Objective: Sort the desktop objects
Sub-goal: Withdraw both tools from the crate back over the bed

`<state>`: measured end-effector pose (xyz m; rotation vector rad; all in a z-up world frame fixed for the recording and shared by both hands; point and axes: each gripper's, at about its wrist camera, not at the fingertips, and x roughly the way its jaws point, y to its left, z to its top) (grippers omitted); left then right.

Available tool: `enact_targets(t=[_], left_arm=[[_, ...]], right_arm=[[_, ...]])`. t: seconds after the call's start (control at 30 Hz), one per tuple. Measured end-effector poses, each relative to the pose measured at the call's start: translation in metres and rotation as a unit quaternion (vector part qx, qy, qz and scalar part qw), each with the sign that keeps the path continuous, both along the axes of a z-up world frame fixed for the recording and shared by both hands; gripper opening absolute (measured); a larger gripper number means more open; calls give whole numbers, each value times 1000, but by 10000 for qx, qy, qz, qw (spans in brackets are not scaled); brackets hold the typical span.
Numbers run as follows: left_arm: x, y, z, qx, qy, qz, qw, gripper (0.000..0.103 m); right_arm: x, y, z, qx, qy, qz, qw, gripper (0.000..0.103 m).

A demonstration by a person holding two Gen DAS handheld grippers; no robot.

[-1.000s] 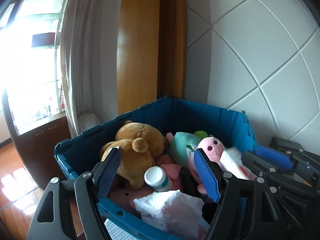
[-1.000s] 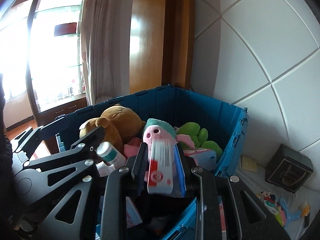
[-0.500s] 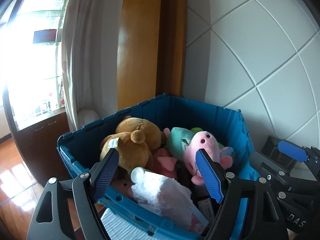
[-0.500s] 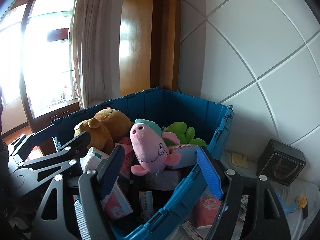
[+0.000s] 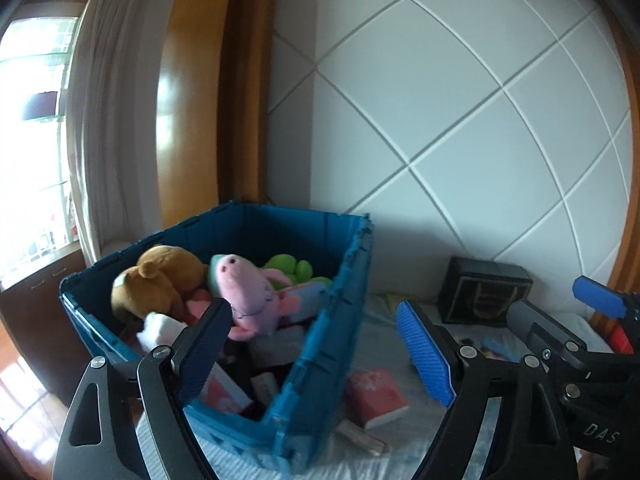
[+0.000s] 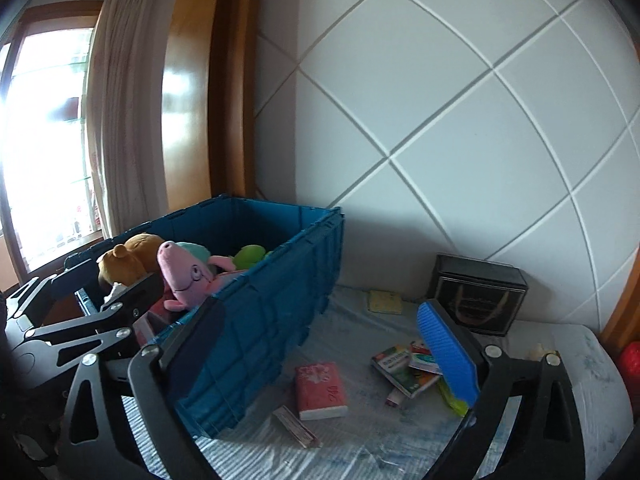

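Note:
A blue crate (image 5: pixel 320 364) (image 6: pixel 264 320) stands on the table at the left, filled with a brown bear (image 5: pixel 160 280), a pink pig plush (image 5: pixel 248 292) (image 6: pixel 184 276), a green plush (image 5: pixel 292 268) and boxes. On the table lie a pink tissue pack (image 5: pixel 376 396) (image 6: pixel 320 390), a flat stick pack (image 6: pixel 296 426) and small colourful boxes (image 6: pixel 404 364). My left gripper (image 5: pixel 320 356) is open and empty over the crate's right wall. My right gripper (image 6: pixel 324 356) is open and empty above the tissue pack.
A black box (image 5: pixel 484 292) (image 6: pixel 476 296) stands against the white tiled wall at the back right. A yellow card (image 6: pixel 384 300) lies near the wall. A red object (image 6: pixel 630 360) sits at the far right edge. The window and curtain are at the left.
One second ago my right gripper was shut on a red-and-white box over the crate; it opened and dropped it. Both grippers have since swung right, away from the crate toward the table.

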<state>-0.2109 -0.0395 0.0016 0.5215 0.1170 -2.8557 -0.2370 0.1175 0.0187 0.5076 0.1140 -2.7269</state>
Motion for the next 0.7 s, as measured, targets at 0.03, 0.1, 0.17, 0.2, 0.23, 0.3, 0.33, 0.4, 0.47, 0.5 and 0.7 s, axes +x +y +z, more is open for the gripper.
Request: enact_targets(t=[0.03, 0.1, 0.17, 0.2, 0.23, 0.3, 0.33, 0.4, 0.47, 0.5, 0.7], left_arm=[[0, 17, -1, 2, -23, -71, 10000, 86], [0, 55, -6, -6, -113, -189, 9998, 86], [0, 91, -12, -26, -195, -260, 9995, 86], [0, 108, -15, -27, -242, -295, 9993, 86], [0, 127, -19, -8, -304, -347, 9989, 86], [1, 159, -26, 33, -436, -466, 9980, 86], [1, 174, -30, 36, -515, -558, 9971, 86], [1, 206, -40, 6, -693, -731, 9949, 86], [1, 230, -48, 1, -884, -856, 9924, 86], [1, 241, -52, 10, -973, -926, 9909, 86], [-7, 273, -64, 82, -1190, -1128, 9864, 86]], right_arm=[[3, 18, 1, -30, 8, -85, 10000, 103], [9, 54, -1, -45, -12, -226, 9997, 103], [15, 97, -3, -50, -45, -375, 9993, 103], [18, 120, -5, -53, -68, -447, 9990, 103], [22, 141, -7, -58, -95, -513, 9986, 103], [27, 183, -14, -65, -193, -679, 9975, 103], [29, 205, -18, -67, -255, -772, 9967, 103], [35, 247, -25, -100, -387, -984, 9943, 103], [40, 284, -32, -128, -540, -1171, 9916, 103], [43, 300, -35, -133, -602, -1263, 9901, 103], [61, 369, -45, -165, -715, -1799, 9810, 103]])
